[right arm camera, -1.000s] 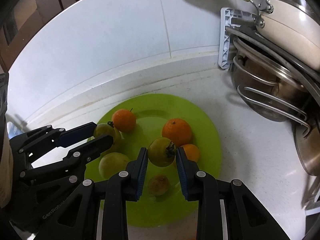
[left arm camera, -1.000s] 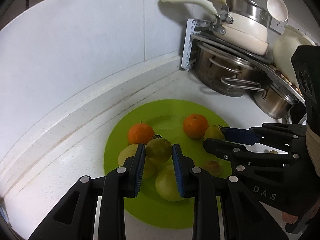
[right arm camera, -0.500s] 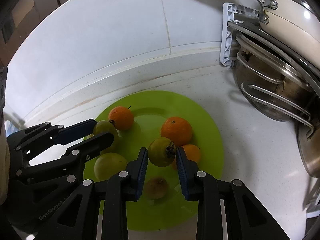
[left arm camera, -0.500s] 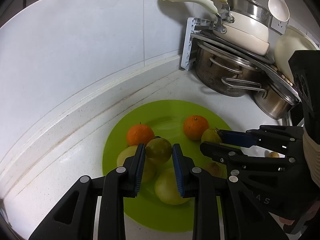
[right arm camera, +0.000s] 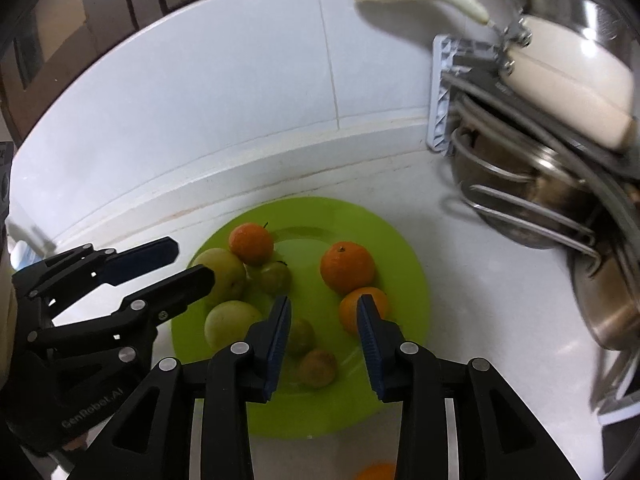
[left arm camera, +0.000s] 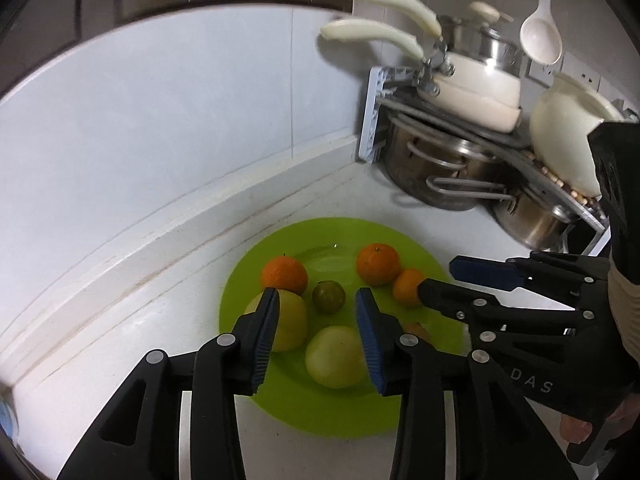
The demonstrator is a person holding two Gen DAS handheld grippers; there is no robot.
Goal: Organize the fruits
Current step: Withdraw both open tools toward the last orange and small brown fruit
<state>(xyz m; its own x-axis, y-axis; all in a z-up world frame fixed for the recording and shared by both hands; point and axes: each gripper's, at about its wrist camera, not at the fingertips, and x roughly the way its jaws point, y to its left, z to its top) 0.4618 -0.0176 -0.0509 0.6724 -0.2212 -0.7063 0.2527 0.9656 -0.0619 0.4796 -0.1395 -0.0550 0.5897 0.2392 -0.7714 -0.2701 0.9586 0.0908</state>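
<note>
Plate (left arm camera: 288, 412): green, flat on the white counter (right arm camera: 480, 304), near the wall.

On it: three oranges (right arm camera: 347, 267), two pale green fruits (left arm camera: 335, 356), two small dark-green ones (left arm camera: 328, 297), one brownish fruit (right arm camera: 316, 368) at the near edge. None stacked; several touch.

Left gripper (left arm camera: 318, 334): jaws have just been opening, nothing between the pads, and the small green fruit lies loose on the plate below.

Right gripper (right arm camera: 323, 342): likewise just opened, holding nothing (its own small green fruit sits on the plate by the left pad).

Stray: an orange shape (right arm camera: 376, 472) at the bottom edge of the right view, off the plate; too cut off to name.

Progress, by my reckoning: nearly all fruit gathered. Left: possibly that stray piece, perhaps grouping by kind.

Rack (left arm camera: 472, 136) of pots stands behind, untouched.
</note>
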